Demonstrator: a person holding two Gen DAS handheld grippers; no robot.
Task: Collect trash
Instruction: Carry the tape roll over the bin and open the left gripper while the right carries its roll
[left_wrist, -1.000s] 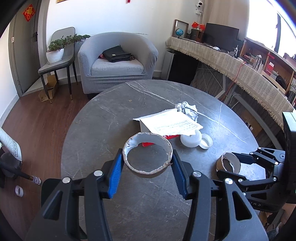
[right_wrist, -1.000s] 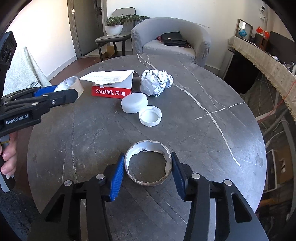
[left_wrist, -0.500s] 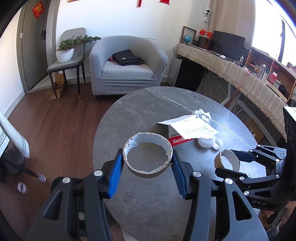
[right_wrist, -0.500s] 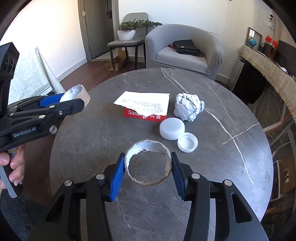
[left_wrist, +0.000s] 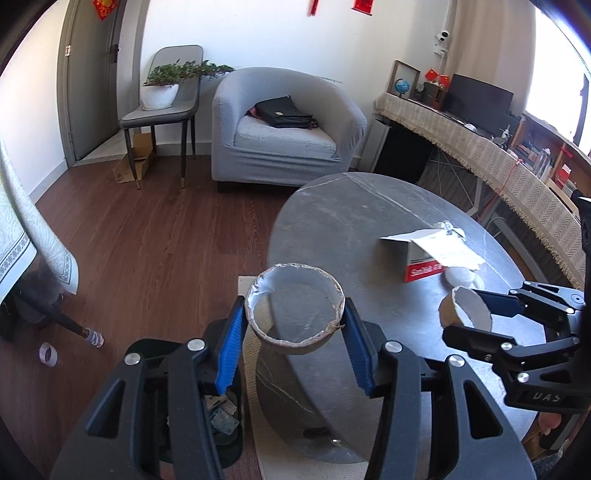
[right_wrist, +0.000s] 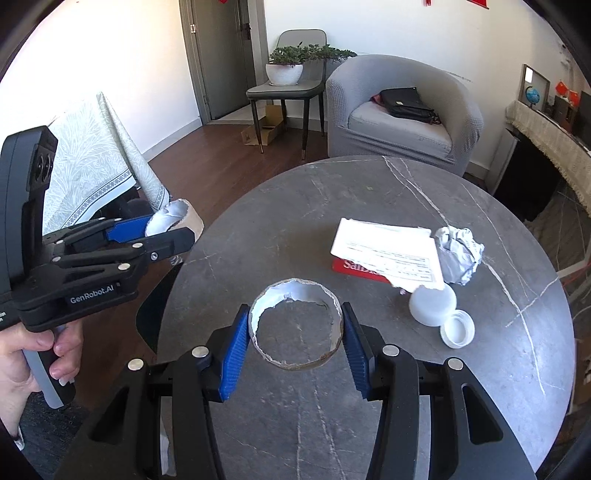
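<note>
My left gripper (left_wrist: 295, 332) is shut on a torn cardboard tape ring (left_wrist: 295, 338) and holds it past the table's left edge, above a dark bin (left_wrist: 221, 417) with scraps in it on the floor. My right gripper (right_wrist: 295, 339) is shut on a second cardboard ring (right_wrist: 295, 363) above the grey marble table (right_wrist: 369, 192). On the table lie a red SanDisk box (right_wrist: 351, 267) under a white paper (right_wrist: 388, 254), a crumpled paper ball (right_wrist: 460, 254), a white jar (right_wrist: 432, 304) and its lid (right_wrist: 458, 328).
A grey armchair (left_wrist: 284, 129) with a black bag stands behind the table. A chair with a potted plant (left_wrist: 162, 107) is by the door. A small tape roll (left_wrist: 48, 354) lies on the wood floor. A draped cloth (right_wrist: 92, 158) hangs at left.
Both grippers have pulled back and to the left with their rings. The left ring has gone from over the table to beyond its left edge, above the bin.
</note>
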